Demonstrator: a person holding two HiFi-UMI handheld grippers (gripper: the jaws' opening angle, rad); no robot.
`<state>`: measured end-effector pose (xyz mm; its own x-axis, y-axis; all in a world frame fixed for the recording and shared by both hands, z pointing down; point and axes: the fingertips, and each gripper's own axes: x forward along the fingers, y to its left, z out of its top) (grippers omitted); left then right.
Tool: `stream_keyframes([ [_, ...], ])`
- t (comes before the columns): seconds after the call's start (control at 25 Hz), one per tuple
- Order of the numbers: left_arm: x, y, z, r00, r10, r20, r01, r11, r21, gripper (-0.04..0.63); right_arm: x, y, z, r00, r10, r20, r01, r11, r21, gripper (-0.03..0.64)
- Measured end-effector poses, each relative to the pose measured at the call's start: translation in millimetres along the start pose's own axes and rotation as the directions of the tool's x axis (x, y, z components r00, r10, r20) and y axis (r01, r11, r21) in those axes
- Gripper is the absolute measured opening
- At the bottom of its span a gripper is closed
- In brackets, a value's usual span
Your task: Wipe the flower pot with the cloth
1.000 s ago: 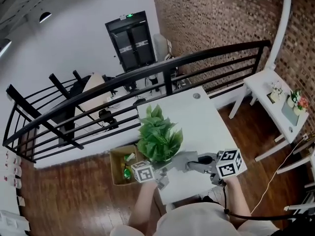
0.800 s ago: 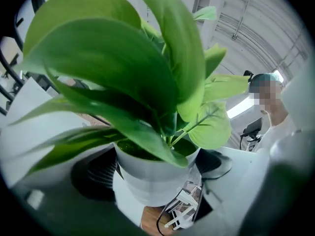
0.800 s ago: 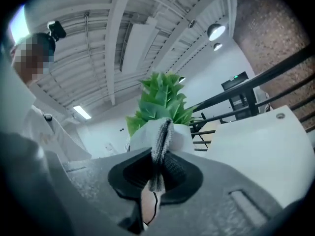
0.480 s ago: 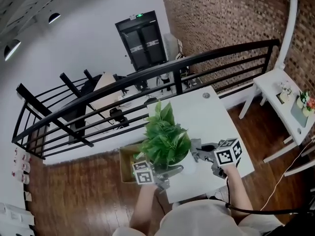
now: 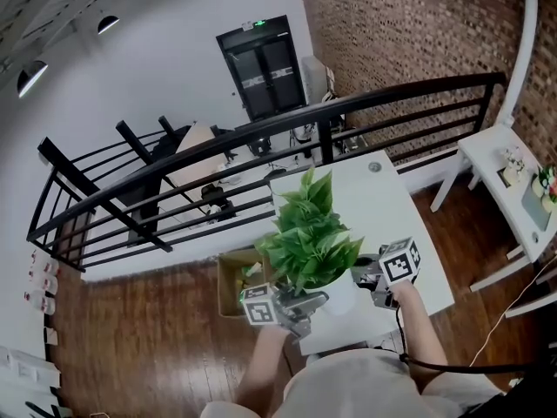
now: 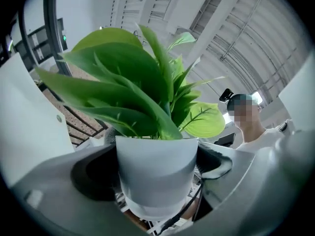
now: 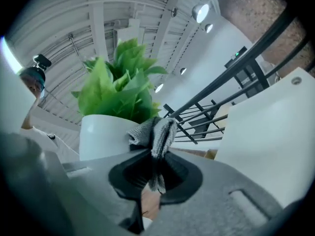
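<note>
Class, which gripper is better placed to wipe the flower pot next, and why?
Right. The right gripper pinches the grey cloth beside the white flower pot; the left gripper is occupied, clamped around that pot.

A red-brown brick wall meets a plain white wall at a corner where a black double door stands under a green sign. A black railing runs across behind the white bench. The floor is dark glossy wood, with an open cardboard box beside the bench. A second white table stands at right. Ceiling lamps shine at upper left.
</note>
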<state>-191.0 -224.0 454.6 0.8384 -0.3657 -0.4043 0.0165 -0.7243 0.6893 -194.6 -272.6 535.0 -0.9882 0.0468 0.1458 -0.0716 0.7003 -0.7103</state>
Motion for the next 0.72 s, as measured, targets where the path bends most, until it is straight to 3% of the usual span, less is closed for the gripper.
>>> stream_keyframes([
  [0.12, -15.2, 18.9, 12.7, 0.992, 0.100, 0.073, -0.102, 0.995, 0.021, 0.520, -26.5, 6.4, 18.9, 0.997, -0.025, 0.074, 0.027, 0.999, -0.032, 0.017],
  [0.24, -29.0, 46.7, 23.8, 0.964, 0.195, 0.181, -0.199, 0.980, 0.009, 0.518, -58.3, 33.9, 38.3, 0.991, 0.021, 0.132, -0.009, 0.996, -0.088, 0.017],
  [0.32, -39.0, 59.3, 31.7, 0.940, 0.226, 0.256, -0.221, 0.974, -0.048, 0.518, -55.9, 65.0, 43.7, 0.990, 0.078, 0.117, -0.064, 0.991, -0.122, 0.017],
  [0.4, -45.6, 61.6, 40.9, 0.923, 0.237, 0.302, -0.219, 0.971, -0.092, 0.518, -33.0, 89.8, 33.4, 0.997, 0.072, 0.024, -0.067, 0.985, -0.158, 0.017],
  [0.48, -43.2, 57.3, 44.7, 0.923, 0.233, 0.307, -0.215, 0.972, -0.092, 0.518, -9.6, 92.5, 12.8, 0.995, -0.032, -0.096, 0.013, 0.980, -0.199, 0.017],
  [0.56, -34.5, 53.2, 40.1, 0.932, 0.237, 0.273, -0.234, 0.971, -0.047, 0.518, -0.7, 81.1, -2.7, 0.973, -0.163, -0.165, 0.121, 0.963, -0.239, 0.017],
  [0.72, -18.6, 47.7, 30.0, 0.945, 0.264, 0.191, -0.284, 0.955, 0.083, 0.517, -15.2, 70.2, -6.3, 0.957, -0.239, -0.164, 0.194, 0.948, -0.250, 0.017],
])
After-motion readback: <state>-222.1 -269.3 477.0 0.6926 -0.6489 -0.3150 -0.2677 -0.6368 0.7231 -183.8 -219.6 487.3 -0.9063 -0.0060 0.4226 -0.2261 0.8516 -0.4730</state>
